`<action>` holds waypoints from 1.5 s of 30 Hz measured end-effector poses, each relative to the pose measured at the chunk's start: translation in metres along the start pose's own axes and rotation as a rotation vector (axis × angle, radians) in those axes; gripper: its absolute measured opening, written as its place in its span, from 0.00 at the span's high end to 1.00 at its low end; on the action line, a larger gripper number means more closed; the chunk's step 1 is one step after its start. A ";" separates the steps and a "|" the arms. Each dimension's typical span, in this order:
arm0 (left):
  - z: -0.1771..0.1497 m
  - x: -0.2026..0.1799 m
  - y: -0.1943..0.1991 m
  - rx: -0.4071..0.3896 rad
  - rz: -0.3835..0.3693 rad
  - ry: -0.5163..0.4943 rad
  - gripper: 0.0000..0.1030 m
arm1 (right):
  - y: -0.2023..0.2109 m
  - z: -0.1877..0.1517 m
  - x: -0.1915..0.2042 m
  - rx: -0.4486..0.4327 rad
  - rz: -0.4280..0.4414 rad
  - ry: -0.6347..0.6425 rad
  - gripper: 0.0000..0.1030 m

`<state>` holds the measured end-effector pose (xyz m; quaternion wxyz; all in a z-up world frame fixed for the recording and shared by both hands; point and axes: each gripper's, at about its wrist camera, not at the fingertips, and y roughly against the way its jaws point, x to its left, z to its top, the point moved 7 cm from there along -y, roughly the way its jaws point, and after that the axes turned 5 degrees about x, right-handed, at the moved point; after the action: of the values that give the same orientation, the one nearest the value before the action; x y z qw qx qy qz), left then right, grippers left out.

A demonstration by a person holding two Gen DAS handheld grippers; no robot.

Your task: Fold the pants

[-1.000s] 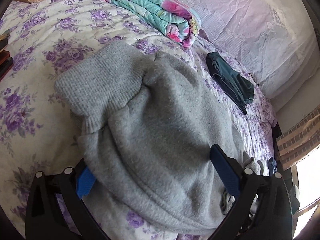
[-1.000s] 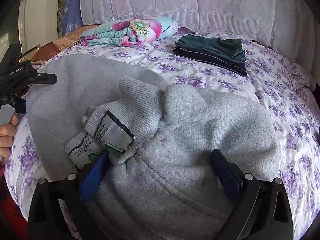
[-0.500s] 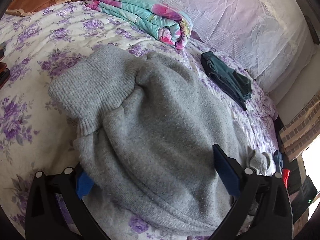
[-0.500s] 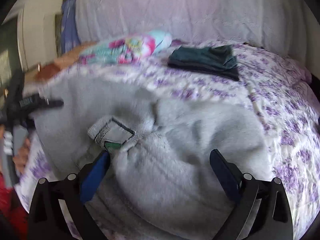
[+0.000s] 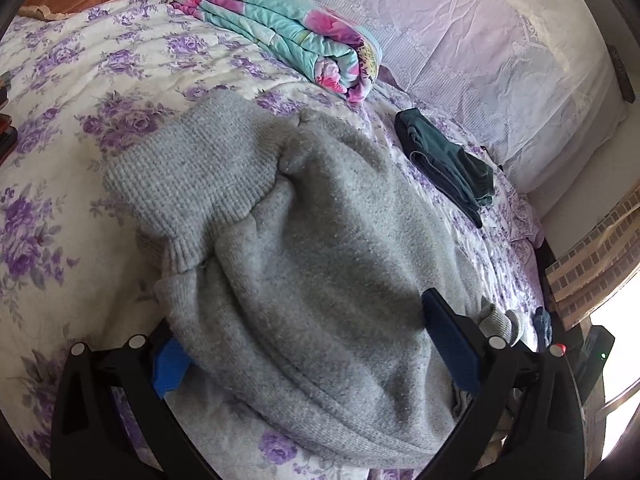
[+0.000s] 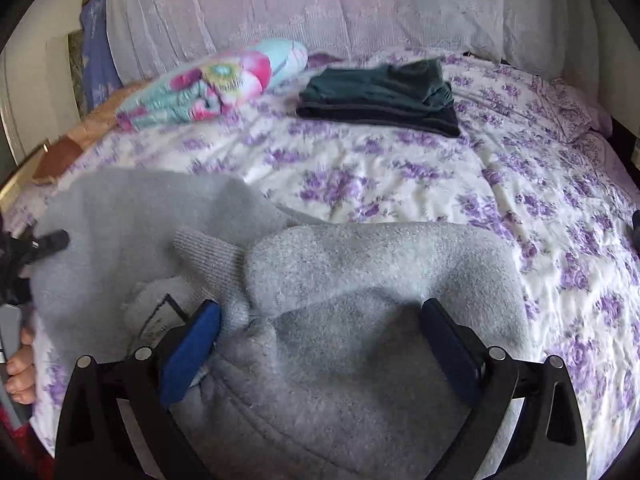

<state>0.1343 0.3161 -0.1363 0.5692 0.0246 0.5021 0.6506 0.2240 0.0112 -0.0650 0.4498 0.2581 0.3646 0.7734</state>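
Grey fleece pants (image 5: 304,248) lie bunched on the flowered bedspread, a ribbed cuff (image 5: 188,184) folded back at the left. My left gripper (image 5: 308,344) is open, its blue pads on either side of the pants' edge. In the right wrist view the same grey pants (image 6: 360,280) fill the foreground, and a white label (image 6: 160,316) shows by the left pad. My right gripper (image 6: 320,344) is open over the cloth. The left gripper's black tip (image 6: 48,242) and the hand holding it show at the left edge.
A folded teal and pink quilt (image 5: 288,28) lies at the head of the bed. Folded dark green pants (image 6: 380,96) lie further back on the bedspread (image 6: 400,168). A lace-covered headboard (image 6: 320,4) stands behind. The bed's edge and small items (image 5: 544,324) are at the right.
The right gripper has pulled back and lifted, so more of the bedspread shows and the label is mostly hidden. The left gripper has shifted slightly. Both stay open.
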 end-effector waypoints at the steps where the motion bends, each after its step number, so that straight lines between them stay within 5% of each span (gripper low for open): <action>1: -0.002 0.001 0.002 0.000 -0.008 0.007 0.04 | 0.012 -0.004 -0.004 -0.044 0.003 -0.018 0.03; 6: 0.008 0.002 -0.004 0.039 -0.034 0.033 0.04 | 0.009 -0.030 -0.017 -0.011 0.003 0.033 0.03; 18: 0.005 0.019 0.032 0.077 -0.454 0.206 0.05 | 0.010 -0.029 -0.021 -0.029 0.046 0.000 0.03; 20: 0.004 0.018 0.034 0.085 -0.474 0.238 0.05 | 0.010 -0.029 -0.021 -0.029 0.049 -0.002 0.03; 27: 0.012 0.011 0.018 0.097 -0.328 0.259 0.06 | 0.010 -0.030 -0.022 -0.030 0.048 -0.002 0.03; 31: 0.018 0.032 0.017 0.048 -0.319 0.372 0.40 | 0.010 -0.030 -0.022 -0.030 0.048 -0.003 0.03; 33: 0.015 0.038 0.018 0.045 -0.331 0.376 0.48 | 0.011 -0.030 -0.022 -0.034 0.050 -0.005 0.03; 39: 0.015 0.016 0.040 -0.015 -0.259 0.248 0.62 | 0.038 -0.031 -0.045 -0.178 0.059 -0.135 0.03; 42: 0.018 -0.009 0.059 -0.063 -0.200 0.124 0.63 | 0.011 -0.034 -0.051 -0.036 0.022 -0.157 0.03; 45: 0.017 -0.044 0.076 -0.121 -0.116 -0.032 0.64 | 0.005 -0.033 -0.042 -0.007 -0.072 -0.092 0.03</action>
<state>0.1057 0.3044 -0.0525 0.6143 -0.0285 0.4531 0.6454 0.2166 -0.0383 -0.0836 0.4945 0.2784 0.3497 0.7454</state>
